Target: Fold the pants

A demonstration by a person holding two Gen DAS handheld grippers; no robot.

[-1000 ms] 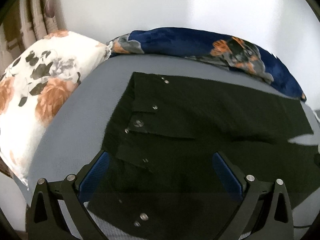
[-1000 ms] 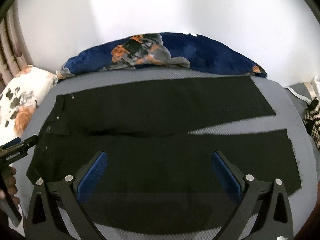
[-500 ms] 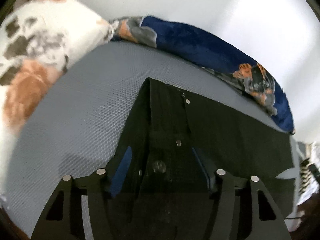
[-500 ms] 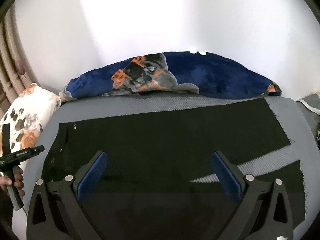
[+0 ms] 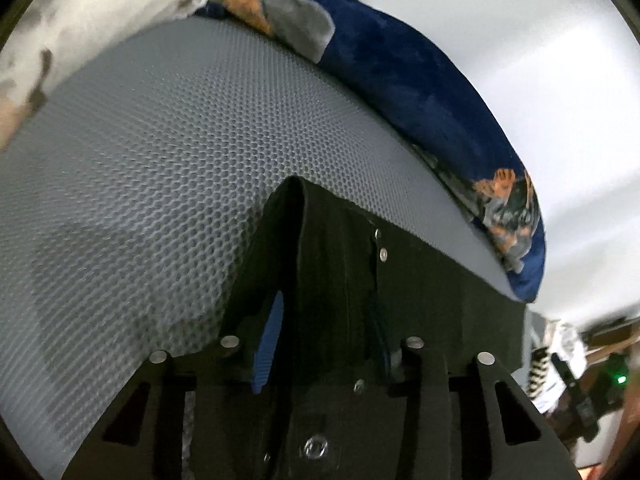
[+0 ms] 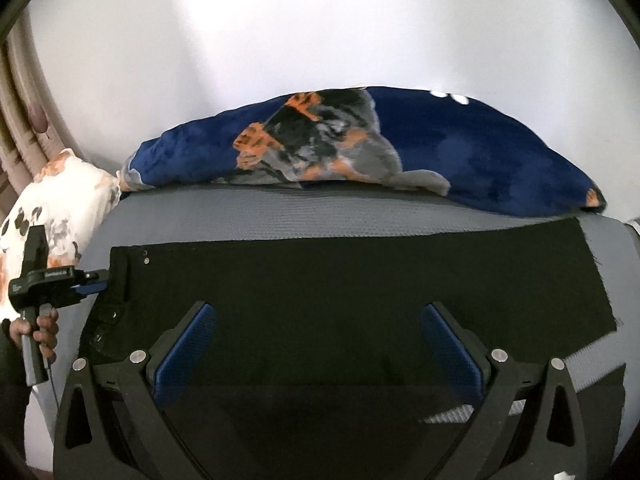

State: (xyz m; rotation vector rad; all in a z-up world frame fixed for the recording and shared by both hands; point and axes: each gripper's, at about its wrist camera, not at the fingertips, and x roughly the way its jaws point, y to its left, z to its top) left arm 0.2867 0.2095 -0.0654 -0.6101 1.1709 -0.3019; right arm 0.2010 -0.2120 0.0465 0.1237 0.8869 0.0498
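Since a second ago the left gripper [image 5: 320,344] has dropped onto the waistband end of the black studded pants [image 6: 340,292], jaws closing around a raised fold of it. The pants lie flat on the grey mesh-covered bed [image 6: 256,216], below a navy floral blanket [image 6: 460,152]. The right gripper [image 6: 318,354] hovers wide over the legs, holding nothing.

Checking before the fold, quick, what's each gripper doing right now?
Left gripper: jaws closing, black pants waistband between them.
Right gripper: open, holding nothing.
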